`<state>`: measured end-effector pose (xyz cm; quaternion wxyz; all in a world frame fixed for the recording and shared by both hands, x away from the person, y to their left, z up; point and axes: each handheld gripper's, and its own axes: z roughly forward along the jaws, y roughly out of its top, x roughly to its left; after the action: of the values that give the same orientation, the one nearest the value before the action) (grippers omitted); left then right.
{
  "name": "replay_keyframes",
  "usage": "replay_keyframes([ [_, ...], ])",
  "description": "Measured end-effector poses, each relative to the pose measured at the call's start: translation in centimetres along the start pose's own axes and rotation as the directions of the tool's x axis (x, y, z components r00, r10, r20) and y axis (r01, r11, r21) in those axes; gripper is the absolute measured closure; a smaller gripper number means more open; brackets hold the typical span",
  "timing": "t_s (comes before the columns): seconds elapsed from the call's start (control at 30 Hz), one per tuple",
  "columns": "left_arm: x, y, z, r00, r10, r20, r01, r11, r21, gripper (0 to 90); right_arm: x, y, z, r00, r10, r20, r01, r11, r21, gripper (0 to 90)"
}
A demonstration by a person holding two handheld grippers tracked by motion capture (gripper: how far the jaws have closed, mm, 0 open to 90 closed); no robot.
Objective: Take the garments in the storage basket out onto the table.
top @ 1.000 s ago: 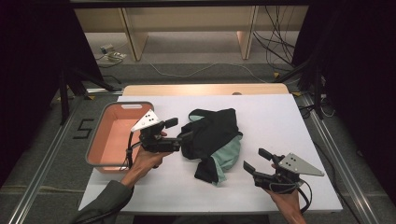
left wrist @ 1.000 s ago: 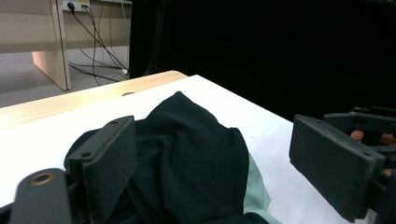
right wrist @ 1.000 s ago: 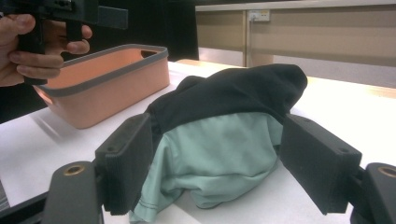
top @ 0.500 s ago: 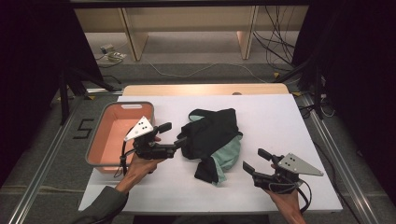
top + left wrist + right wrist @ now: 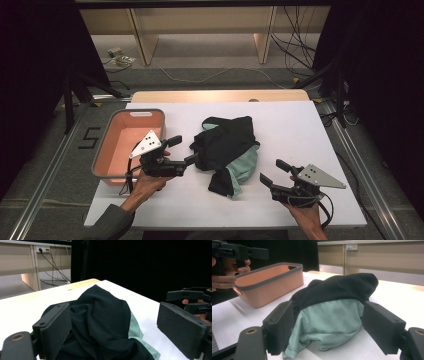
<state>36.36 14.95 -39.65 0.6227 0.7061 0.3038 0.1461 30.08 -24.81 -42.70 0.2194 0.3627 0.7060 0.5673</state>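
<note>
A crumpled garment (image 5: pixel 226 145), black with a mint-green part, lies in a heap in the middle of the white table (image 5: pixel 300 125). My left gripper (image 5: pixel 184 150) is at the garment's left edge, open, its jaws spread toward the cloth. In the left gripper view the black cloth (image 5: pixel 100 312) bulges between the two wide-apart pads (image 5: pixel 56 327). My right gripper (image 5: pixel 271 171) is open at the near right, a short way from the mint-green fold (image 5: pixel 329 320), with nothing between its jaws.
A pink basket (image 5: pixel 137 113) with a grey rim stands at the table's left, just behind my left hand; it also appears in the right gripper view (image 5: pixel 269 282). A wooden strip (image 5: pixel 220 95) runs along the far edge. Cables lie on the floor beyond.
My left gripper has drawn back a little to the left and toward the person, away from the garment's left edge. The right gripper has stayed put.
</note>
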Motion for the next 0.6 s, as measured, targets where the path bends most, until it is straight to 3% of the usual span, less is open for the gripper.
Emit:
replay_keyframes([
  [0.2, -0.3, -0.5, -0.5, 0.9999, 0.013, -0.005, -0.013, 0.9998, 0.013, 11.6, 0.0, 0.0, 0.0, 1.0000, 0.001, -0.001, -0.001, 1.000, 0.001, 26.0],
  [0.43, -0.2, -1.1, -1.2, 0.9994, -0.032, 0.012, 0.031, 0.9994, 0.013, 11.4, 0.0, 0.0, 0.1, 1.0000, -0.003, -0.003, 0.003, 1.000, 0.001, 25.8],
  [0.6, -0.4, -1.3, -1.8, 0.9999, -0.014, 0.007, 0.014, 0.9998, 0.015, 11.4, 0.0, -0.1, 0.1, 1.0000, 0.000, -0.004, 0.000, 1.000, 0.003, 25.7],
])
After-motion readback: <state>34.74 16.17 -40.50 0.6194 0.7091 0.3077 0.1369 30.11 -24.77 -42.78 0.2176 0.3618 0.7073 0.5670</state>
